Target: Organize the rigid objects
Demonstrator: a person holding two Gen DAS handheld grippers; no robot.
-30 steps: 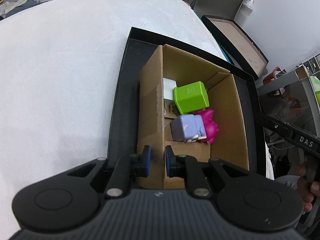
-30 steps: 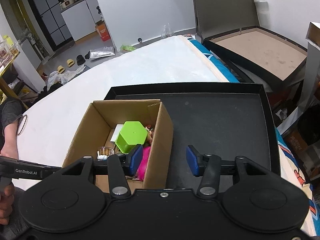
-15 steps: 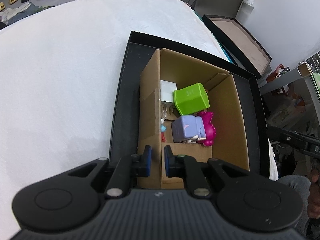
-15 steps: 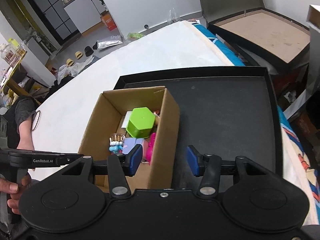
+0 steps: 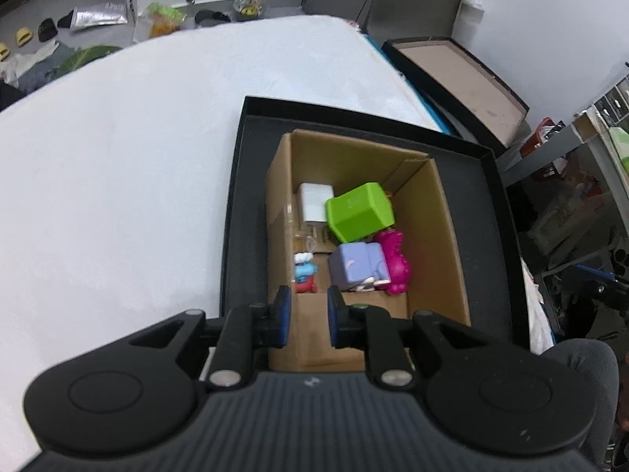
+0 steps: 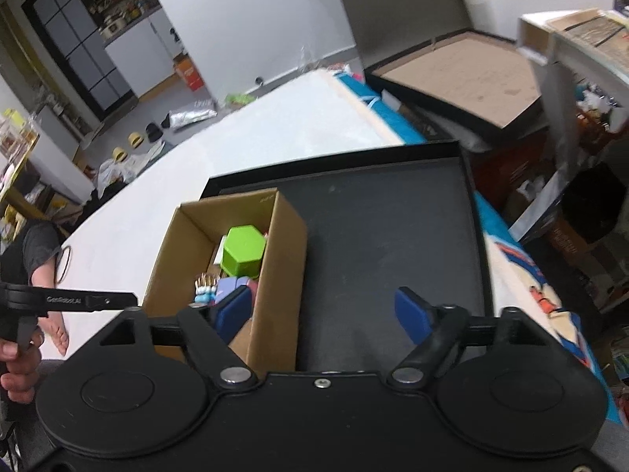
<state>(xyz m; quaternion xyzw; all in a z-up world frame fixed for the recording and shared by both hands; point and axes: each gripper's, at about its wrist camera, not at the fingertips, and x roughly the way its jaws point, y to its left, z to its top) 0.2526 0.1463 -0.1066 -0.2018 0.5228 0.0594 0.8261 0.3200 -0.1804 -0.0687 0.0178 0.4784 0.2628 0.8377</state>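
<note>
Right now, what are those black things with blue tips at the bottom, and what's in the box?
They are two grabbing tools, one in each of a person's hands, each carrying a camera that looks along its fingers. One picture comes from the left tool, the other from the right tool. The left tool is shut on nothing; the right tool's jaws have just been opening and hold nothing. A cardboard box stands in a black tray on a white surface. Inside lie a green block, a purple cube, a pink toy, a white charger and a small blue figure.

Open cardboard box point(image 5: 432, 212) on black tray point(image 5: 491, 212) holds green block point(image 5: 359, 212), white charger point(image 5: 313, 202), lilac cube point(image 5: 357, 265), pink toy point(image 5: 395, 261), small figurine point(image 5: 304, 273)
</note>
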